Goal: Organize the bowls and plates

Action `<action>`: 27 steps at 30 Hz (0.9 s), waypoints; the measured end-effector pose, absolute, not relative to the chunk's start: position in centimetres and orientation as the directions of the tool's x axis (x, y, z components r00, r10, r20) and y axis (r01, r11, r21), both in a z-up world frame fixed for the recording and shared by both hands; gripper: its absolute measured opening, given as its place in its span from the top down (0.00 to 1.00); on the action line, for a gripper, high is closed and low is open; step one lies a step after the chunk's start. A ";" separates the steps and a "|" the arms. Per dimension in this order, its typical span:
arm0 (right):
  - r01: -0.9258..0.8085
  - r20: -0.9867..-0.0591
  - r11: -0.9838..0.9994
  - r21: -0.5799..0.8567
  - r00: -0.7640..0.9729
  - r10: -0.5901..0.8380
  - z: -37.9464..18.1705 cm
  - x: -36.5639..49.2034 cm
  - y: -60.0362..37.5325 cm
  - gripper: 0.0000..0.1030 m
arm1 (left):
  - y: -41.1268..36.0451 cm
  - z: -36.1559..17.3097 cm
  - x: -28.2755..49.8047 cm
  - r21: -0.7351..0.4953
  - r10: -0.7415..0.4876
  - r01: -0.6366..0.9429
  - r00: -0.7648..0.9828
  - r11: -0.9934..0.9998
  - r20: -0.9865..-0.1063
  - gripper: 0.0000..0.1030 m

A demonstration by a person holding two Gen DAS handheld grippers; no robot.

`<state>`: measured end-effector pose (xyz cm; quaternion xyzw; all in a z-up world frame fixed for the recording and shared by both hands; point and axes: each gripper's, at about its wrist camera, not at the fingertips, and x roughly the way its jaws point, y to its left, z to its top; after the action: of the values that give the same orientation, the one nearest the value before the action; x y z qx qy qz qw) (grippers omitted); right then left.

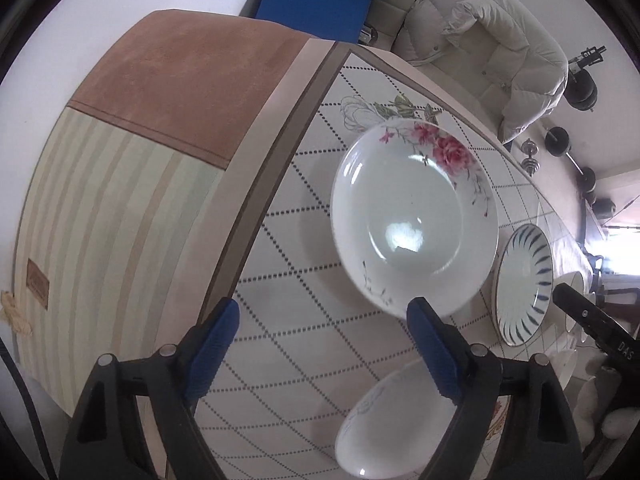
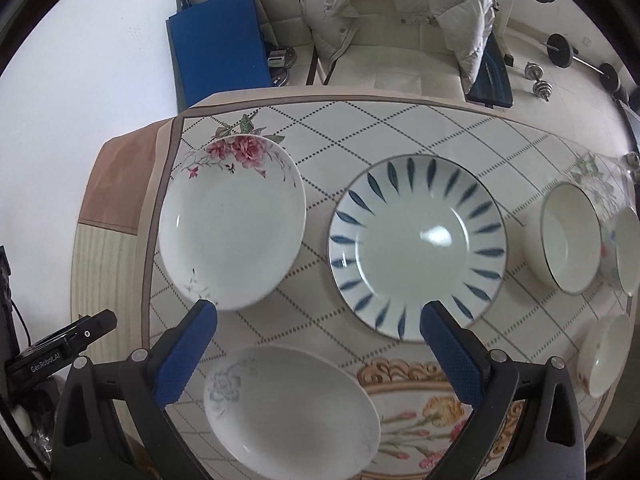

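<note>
A white plate with pink flowers (image 1: 416,216) (image 2: 232,220) lies near the table's far left corner. A blue-striped plate (image 2: 418,250) (image 1: 524,284) lies to its right. A white plate with a grey flower (image 2: 292,408) (image 1: 396,424) lies nearest me. Three bowls stand at the right: a dark-rimmed one (image 2: 570,238), one behind it at the frame edge (image 2: 628,250), and a nearer one (image 2: 606,354). My left gripper (image 1: 322,314) is open and empty above the cloth, left of the flowered plate. My right gripper (image 2: 318,316) is open and empty above the grey-flower plate.
The table (image 2: 360,120) has a white dotted-grid cloth with a beige border. A brown and striped chair cushion (image 1: 140,168) is beside the table's left edge. A sofa with a white puffer jacket (image 2: 392,0), a blue mat (image 2: 216,44) and dumbbells (image 2: 538,78) lie beyond.
</note>
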<state>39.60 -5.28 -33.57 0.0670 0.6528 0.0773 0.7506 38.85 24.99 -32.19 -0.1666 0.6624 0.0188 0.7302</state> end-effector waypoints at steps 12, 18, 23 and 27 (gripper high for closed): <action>-0.015 -0.956 0.956 0.294 0.001 0.294 -36.8 41.3 -5.5 0.08 | 22.1 -38.4 35.0 -0.330 -0.340 -0.129 -0.063 0.935 -0.938 0.41; 0.005 -0.954 0.959 0.284 -0.100 0.283 -39.5 33.5 -9.0 0.08 | 17.7 -41.0 28.6 -0.362 -0.360 -0.030 -0.195 0.932 -0.912 0.42; 0.070 -0.930 0.943 0.324 -0.159 0.332 -43.5 29.5 -10.7 0.14 | 15.2 -42.2 26.3 -0.350 -0.343 -0.008 -0.218 0.937 -0.914 0.64; 0.045 -0.924 0.936 0.350 -0.150 0.353 -45.4 28.2 -10.6 0.25 | 14.6 -41.7 25.8 -0.312 -0.308 -0.007 -0.185 0.950 -0.933 0.65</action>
<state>28.18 -10.56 -45.37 0.1330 0.7485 0.1203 0.6384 25.79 14.65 -41.74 -0.1035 0.7604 -0.1193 0.6300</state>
